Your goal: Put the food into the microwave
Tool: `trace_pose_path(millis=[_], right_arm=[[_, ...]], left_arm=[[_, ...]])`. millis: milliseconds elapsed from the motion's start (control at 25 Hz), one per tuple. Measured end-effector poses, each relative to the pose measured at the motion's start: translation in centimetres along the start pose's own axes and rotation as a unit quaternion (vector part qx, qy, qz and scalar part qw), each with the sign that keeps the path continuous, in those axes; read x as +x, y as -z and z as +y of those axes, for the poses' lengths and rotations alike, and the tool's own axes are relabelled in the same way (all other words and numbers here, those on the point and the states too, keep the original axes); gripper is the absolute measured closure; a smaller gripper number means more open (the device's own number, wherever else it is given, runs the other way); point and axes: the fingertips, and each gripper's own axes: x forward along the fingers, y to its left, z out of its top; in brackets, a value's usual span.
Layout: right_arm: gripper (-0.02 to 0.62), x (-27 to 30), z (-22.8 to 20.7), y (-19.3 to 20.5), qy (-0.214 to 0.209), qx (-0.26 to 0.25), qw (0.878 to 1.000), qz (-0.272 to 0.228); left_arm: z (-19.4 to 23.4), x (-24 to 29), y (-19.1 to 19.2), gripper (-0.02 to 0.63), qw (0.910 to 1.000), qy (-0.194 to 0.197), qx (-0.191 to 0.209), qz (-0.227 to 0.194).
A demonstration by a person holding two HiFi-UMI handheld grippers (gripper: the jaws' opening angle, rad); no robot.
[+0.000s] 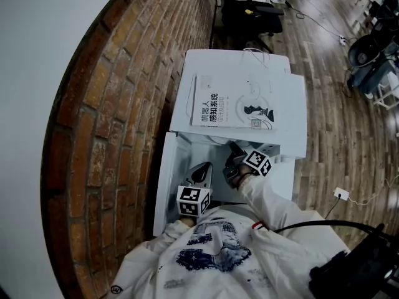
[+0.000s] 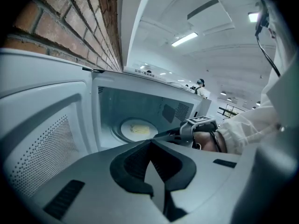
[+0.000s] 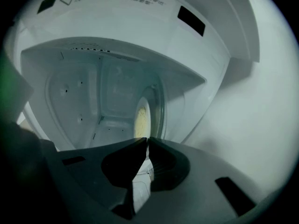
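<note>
Starting closest in: holding the left gripper [image 2: 150, 143] squeezed right down, with tips touching and pinching nothing at all. Doing the same with the right gripper [image 3: 146, 140] just beside it, with tips together, also carrying nothing. Hovering both at the mouth of the microwave [image 1: 240, 70], with the door [image 2: 46, 134] hanging wide open on the left, next to the brick wall [image 2: 60, 22]. Looking further in and seeing the food [image 2: 139, 129], a pale yellow lump, already sitting on the plate [image 2: 119, 130] in the middle of the chamber floor, so probably only needing the door shut now. Guessing at what could go wrong from here: swinging that door with the right gripper hanging at the opening and jamming it against the frame. Or pushing on the smooth door panel with closed jaws and slipping off. Or shoving too hard and jolting the book [image 1: 234, 108] lying on top of the microwave toward the edge. Possibly also nudging the plate off centre by reaching deeper with either gripper.
</note>
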Motion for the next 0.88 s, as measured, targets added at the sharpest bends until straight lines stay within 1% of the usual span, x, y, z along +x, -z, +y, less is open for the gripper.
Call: trace_pose_path(millis=[760, 880], right_arm=[[0.566, -0.4, -0.1, 0.5, 0.015, -0.005, 1.000, 0.010], [0.566, -0.9, -0.2, 0.7, 0.016, -0.014, 1.000, 0.018]], left_arm=[[-0.1, 0.2, 0.1, 0.598, 1.0000, 0.001, -0.003, 0.001], [-0.3, 0.2, 0.2, 0.598, 1.0000, 0.001, -0.005, 0.000]])
